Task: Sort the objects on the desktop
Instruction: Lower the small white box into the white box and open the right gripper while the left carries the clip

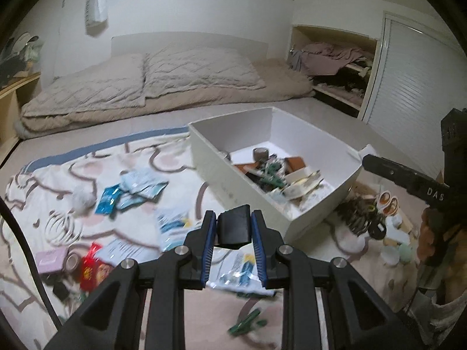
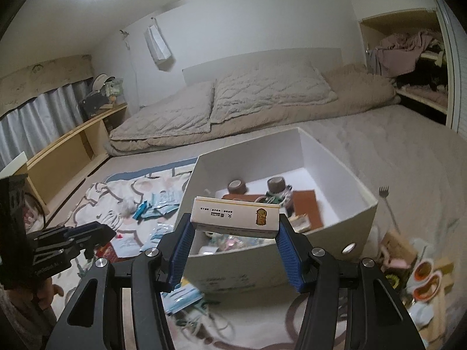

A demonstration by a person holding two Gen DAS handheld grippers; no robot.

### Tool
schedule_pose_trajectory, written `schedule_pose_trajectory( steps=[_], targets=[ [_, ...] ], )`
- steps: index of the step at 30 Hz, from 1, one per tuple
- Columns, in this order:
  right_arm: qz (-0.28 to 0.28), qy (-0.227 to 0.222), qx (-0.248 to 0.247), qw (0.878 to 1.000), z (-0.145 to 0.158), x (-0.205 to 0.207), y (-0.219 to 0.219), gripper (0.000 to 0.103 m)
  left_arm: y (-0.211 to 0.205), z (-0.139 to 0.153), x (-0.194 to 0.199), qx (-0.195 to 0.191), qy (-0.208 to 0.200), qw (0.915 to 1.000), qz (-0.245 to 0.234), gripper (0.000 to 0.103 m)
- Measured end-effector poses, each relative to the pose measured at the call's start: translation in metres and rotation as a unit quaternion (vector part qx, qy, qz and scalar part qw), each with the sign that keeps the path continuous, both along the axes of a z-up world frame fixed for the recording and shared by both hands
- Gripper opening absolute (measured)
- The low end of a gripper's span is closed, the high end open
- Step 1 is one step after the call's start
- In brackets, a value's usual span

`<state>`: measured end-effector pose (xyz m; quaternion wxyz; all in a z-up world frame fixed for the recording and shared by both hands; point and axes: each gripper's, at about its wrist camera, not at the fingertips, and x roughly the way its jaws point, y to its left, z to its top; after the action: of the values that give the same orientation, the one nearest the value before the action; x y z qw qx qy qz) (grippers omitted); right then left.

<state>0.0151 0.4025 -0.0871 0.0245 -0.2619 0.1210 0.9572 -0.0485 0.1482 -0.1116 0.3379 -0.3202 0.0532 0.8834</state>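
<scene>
My left gripper is shut on a small black block, held above the patterned blanket just left of the white storage box. My right gripper is shut on a long white and yellow matchbox, held over the near rim of the white box. The box holds brown tape rolls, a brown card and green clutter. The left gripper also shows at the left of the right wrist view.
Blue packets, a white cable coil, a pink box, a red packet and green clips lie on the blanket. More clutter lies right of the box. A fork lies on the carpet. Bedding is behind.
</scene>
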Motion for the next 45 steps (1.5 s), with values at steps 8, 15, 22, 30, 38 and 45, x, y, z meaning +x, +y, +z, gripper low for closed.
schedule_pose_trajectory(
  steps=[8,15,22,30,38,45],
  targets=[
    [0.003,-0.002,-0.004,1.0,0.004,-0.014,0.023,0.057,0.045,0.008,-0.01,0.016,0.008,0.9997,-0.016,0.025],
    [0.008,-0.023,-0.008,1.0,0.002,-0.038,0.034,0.056,0.072,0.003,-0.015,0.023,-0.004,0.9993,-0.031,0.025],
    [0.017,-0.07,0.008,0.997,0.012,-0.094,0.034,0.056,0.084,-0.005,-0.022,0.028,-0.016,0.9989,-0.033,0.025],
    [-0.012,-0.157,-0.002,0.988,-0.008,-0.166,0.048,0.056,0.087,-0.008,-0.031,0.036,-0.015,0.9986,-0.035,0.025],
    [-0.037,-0.275,0.059,0.959,-0.041,-0.221,0.057,0.057,0.085,-0.016,-0.039,0.039,-0.02,0.9983,-0.039,0.025],
    [-0.058,-0.294,0.084,0.95,-0.057,-0.231,0.065,0.057,0.078,-0.02,-0.048,0.05,-0.028,0.9978,-0.034,0.025]
  ],
)
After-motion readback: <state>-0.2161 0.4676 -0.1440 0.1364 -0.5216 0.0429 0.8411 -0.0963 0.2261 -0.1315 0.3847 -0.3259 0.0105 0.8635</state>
